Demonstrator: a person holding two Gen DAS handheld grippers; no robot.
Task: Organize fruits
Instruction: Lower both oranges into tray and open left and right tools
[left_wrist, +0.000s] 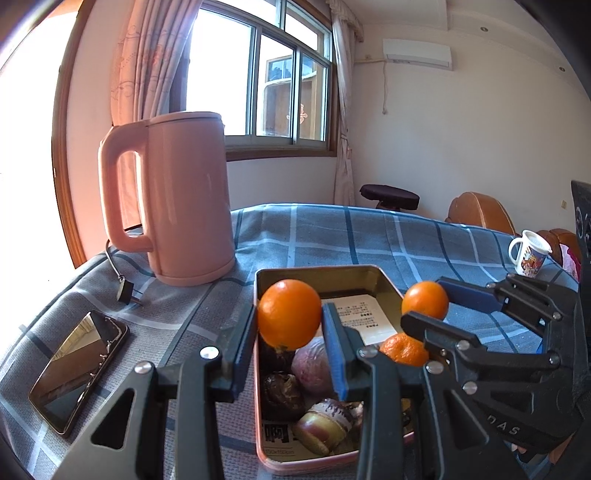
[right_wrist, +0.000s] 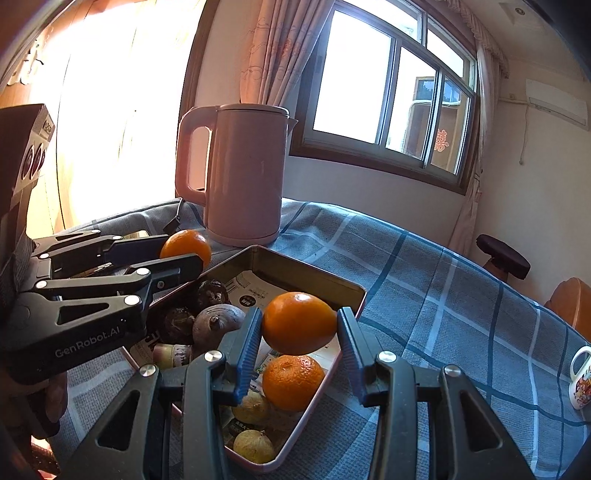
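- A phone (left_wrist: 77, 373) lies on the tabletop (left_wrist: 424, 236), left of the tin (left_wrist: 258, 406).
- A pink kettle (left_wrist: 184, 199) stands behind the tin's left corner.
- The left tool (left_wrist: 290, 332) is clamped on an orange (left_wrist: 288, 314), held above the tin's left side.
- In the tin lie dark fruits (left_wrist: 280, 391), a mandarin (left_wrist: 402, 349) and a paper slip (left_wrist: 364, 317).
- The right tool (right_wrist: 299, 328) squeezes a second orange (right_wrist: 297, 323) above the tin's right side.
- A mug (left_wrist: 528, 254) stands far right of the tin.
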